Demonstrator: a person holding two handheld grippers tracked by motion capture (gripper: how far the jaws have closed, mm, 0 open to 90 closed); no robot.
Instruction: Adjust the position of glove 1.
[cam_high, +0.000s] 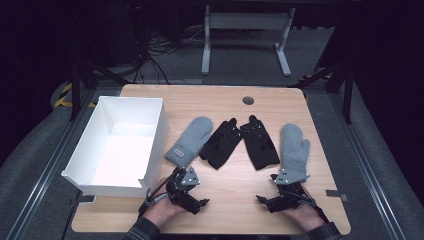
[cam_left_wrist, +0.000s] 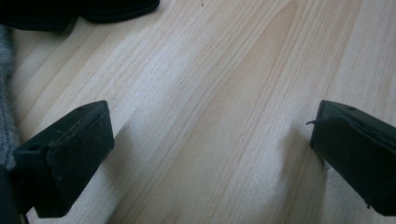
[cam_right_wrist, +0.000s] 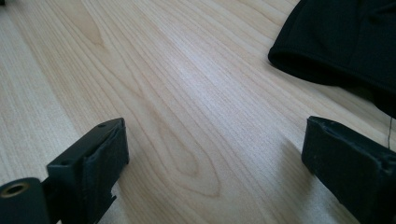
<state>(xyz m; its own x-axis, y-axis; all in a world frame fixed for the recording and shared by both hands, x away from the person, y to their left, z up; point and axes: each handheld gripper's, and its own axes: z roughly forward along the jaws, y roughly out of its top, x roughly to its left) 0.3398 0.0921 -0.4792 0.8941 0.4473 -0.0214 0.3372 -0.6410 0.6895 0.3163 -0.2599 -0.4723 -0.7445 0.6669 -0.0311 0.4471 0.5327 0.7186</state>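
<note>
Wooden table (cam_high: 235, 200), two grey mittens (cam_high: 190, 141), two black gloves (cam_high: 220, 142) between

A light wooden tabletop (cam_high: 225, 205) with rounded corners carries everything. A white open box (cam_high: 95, 134) sits on its left side, overhanging the left edge. To the right of the box lie four items in a row: a grey mitten (cam_high: 190, 141), two black gloves (cam_high: 221, 142) (cam_high: 260, 141) touching near their fingertips, and a second grey mitten (cam_high: 294, 150). A round dark grommet (cam_high: 248, 100) sits near the far edge.
</note>
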